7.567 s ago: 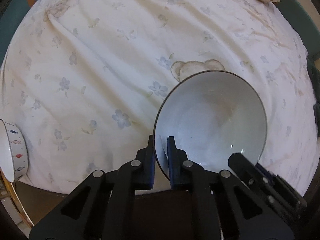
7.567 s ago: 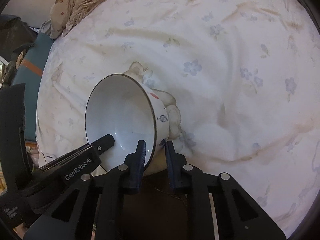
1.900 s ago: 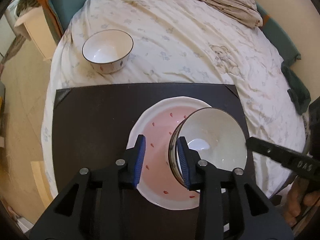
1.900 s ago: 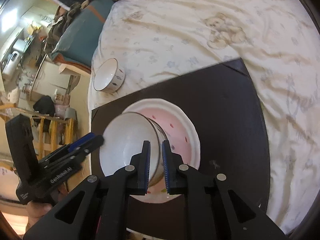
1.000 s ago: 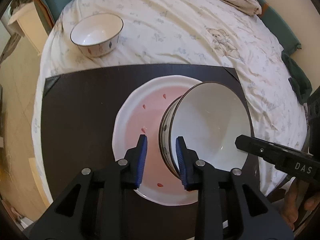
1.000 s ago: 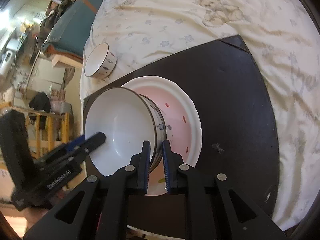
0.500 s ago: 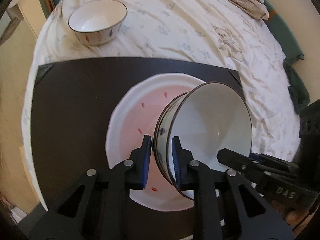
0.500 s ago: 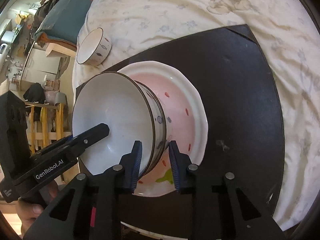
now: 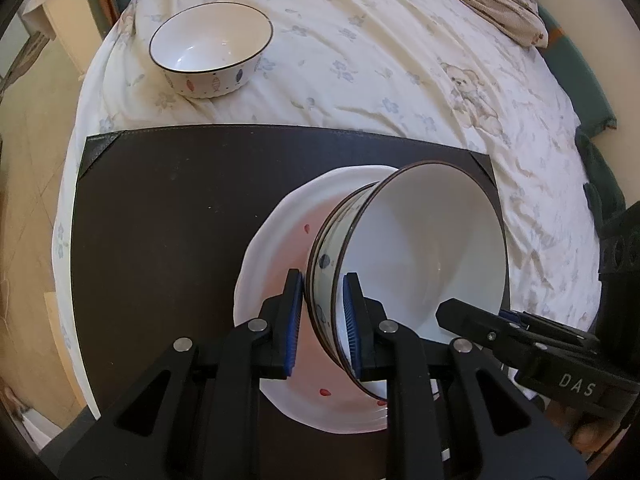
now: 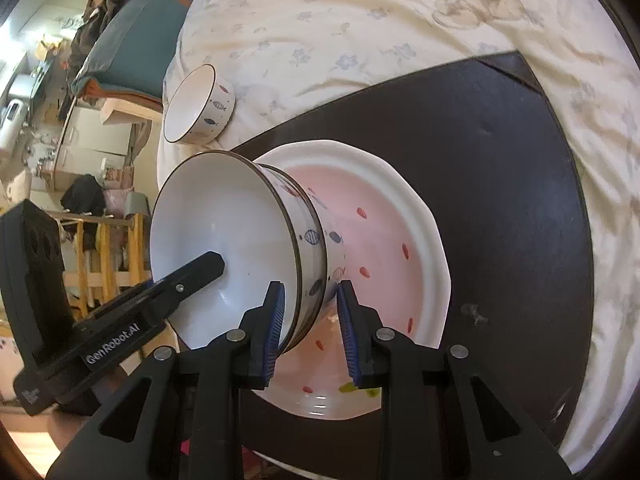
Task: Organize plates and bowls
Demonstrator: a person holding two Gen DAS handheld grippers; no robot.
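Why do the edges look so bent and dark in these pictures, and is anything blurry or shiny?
Left wrist view: fisheye bends the mat edges, corners go black, and the held bowl shows a small glint. Right wrist view: same curving, the room at left is bright and hazy, and the plate has a glare spot at its near rim. Both are sharp at centre.

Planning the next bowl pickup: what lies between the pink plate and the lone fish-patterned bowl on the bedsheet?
In the left wrist view, only bare dark mat and floral bedsheet separate them.
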